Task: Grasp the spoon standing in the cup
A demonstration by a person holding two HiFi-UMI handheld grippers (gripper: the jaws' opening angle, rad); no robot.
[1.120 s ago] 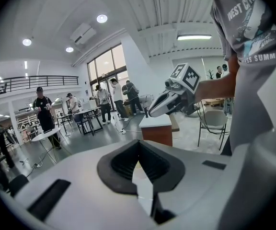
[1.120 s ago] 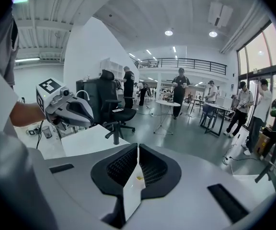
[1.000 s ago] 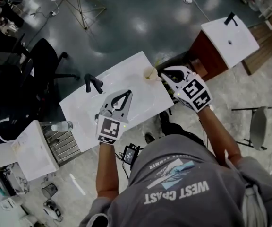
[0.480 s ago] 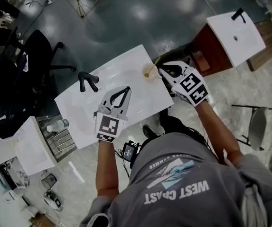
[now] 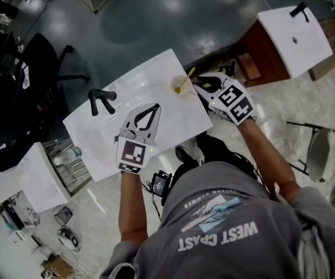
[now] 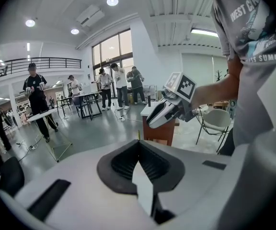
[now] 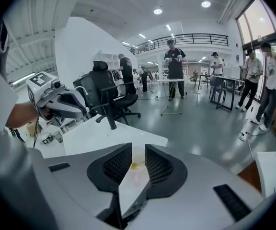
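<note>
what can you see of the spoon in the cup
The spoon is slim and yellow, and looks like plastic. Its bowl end sits down inside the pale cup near a corner of the white table, and its handle leans tilted out over the rim. Only the cup seems to touch it. The right claw, whose jaws have just been opening, is close beside the cup. The spoon shows through the gap between them, not yet gripped.

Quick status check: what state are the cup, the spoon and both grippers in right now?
cup: upright on the table, near its edge.
spoon: leaning in the cup, not yet grasped.
left gripper: jaws shut, empty.
right gripper: jaws open, just been opening; nothing between them, cup just ahead.
</note>
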